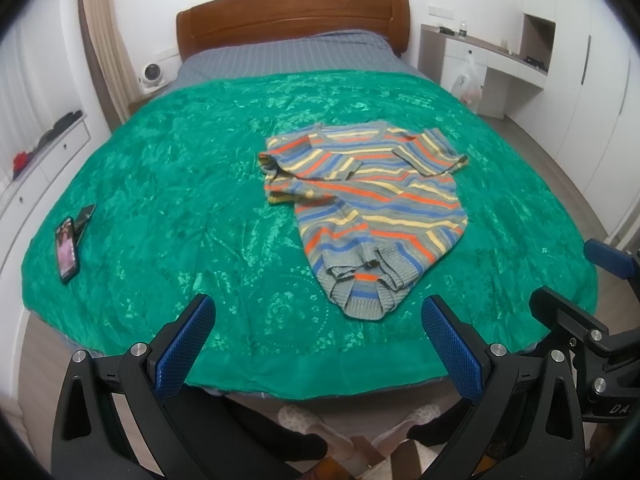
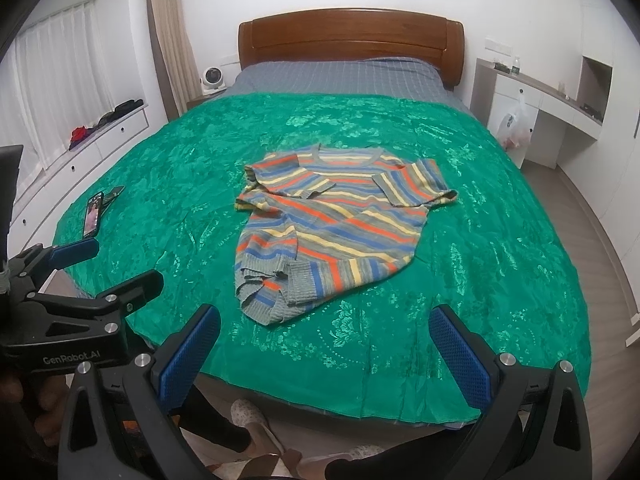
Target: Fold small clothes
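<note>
Sweater (image 1: 362,208) mid-bedspread (image 1: 168,184), phone (image 1: 67,249) at left edge

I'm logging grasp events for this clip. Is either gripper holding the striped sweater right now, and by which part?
Nothing is held. The left gripper and right gripper are both open, short of the striped sweater on the bed.
</note>
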The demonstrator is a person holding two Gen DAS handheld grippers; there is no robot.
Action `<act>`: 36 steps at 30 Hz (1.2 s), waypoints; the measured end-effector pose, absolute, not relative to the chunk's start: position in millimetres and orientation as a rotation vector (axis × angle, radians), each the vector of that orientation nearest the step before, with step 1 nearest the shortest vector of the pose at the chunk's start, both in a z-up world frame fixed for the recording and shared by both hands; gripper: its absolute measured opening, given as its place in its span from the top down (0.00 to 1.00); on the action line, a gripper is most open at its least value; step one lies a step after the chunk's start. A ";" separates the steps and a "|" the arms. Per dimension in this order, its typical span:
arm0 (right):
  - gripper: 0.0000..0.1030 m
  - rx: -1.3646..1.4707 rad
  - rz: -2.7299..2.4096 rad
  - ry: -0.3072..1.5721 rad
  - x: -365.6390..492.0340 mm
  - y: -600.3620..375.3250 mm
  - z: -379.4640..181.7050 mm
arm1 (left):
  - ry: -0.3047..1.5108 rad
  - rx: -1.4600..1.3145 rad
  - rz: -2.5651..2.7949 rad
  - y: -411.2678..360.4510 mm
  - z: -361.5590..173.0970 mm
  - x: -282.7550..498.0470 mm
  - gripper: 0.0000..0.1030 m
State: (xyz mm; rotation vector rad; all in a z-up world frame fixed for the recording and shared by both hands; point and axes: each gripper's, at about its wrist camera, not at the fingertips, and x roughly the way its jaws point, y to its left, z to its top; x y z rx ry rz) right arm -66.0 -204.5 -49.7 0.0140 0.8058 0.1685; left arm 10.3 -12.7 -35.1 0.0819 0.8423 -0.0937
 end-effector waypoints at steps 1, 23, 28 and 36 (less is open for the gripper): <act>0.00 0.014 0.170 0.805 -66.0 -204.4 -49.8 | 0.843 0.082 -0.093 -12.8 -34.9 10.5 0.00; 0.04 -0.051 0.244 0.974 -6.1 -212.0 -134.2 | 0.983 -0.068 0.042 63.0 -77.1 23.7 0.00; 0.21 -0.126 0.317 0.981 39.1 -158.0 -181.5 | 0.977 -0.042 0.028 55.0 -76.2 18.2 0.00; 0.86 0.030 0.248 0.974 51.0 -199.6 -202.0 | 0.991 -0.028 0.049 65.8 -83.8 13.8 0.00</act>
